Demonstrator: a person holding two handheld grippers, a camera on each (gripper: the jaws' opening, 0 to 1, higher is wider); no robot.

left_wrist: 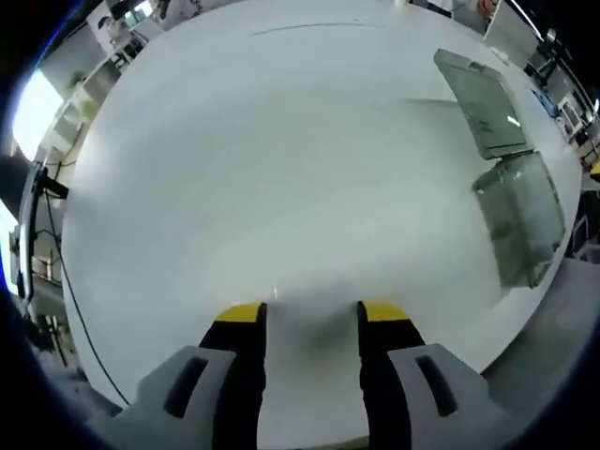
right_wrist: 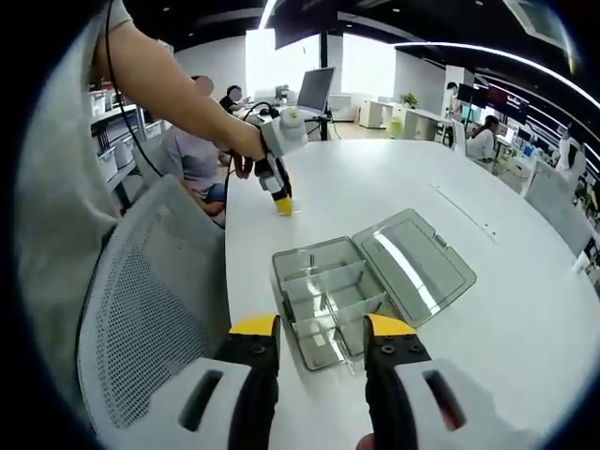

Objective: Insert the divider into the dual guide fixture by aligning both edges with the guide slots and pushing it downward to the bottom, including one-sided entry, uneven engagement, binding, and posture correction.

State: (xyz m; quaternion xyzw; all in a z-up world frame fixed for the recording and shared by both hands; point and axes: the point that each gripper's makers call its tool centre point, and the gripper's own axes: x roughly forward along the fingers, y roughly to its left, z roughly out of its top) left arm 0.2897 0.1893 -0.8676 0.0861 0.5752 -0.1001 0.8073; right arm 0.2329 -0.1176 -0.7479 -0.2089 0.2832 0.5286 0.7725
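Observation:
A clear plastic compartment box point(right_wrist: 323, 305) lies on the white table point(right_wrist: 506, 309) with its hinged lid point(right_wrist: 412, 262) folded open flat beside it. Clear divider strips point(right_wrist: 326, 281) stand inside it, one long and some short. My right gripper point(right_wrist: 322, 328) hovers open just in front of the box's near edge, nothing between its jaws. My left gripper point(left_wrist: 312, 314) is open over bare table, far from the box point(left_wrist: 520, 216) and lid point(left_wrist: 483, 103) at the right. A hand holds this left gripper point(right_wrist: 279, 199) with its yellow tips at the tabletop beyond the box.
A grey mesh chair point(right_wrist: 141, 309) stands against the table's left edge beside the person's sleeve point(right_wrist: 150, 66). People sit at desks with monitors point(right_wrist: 314, 89) behind. The table edge point(left_wrist: 525, 328) curves close to the box.

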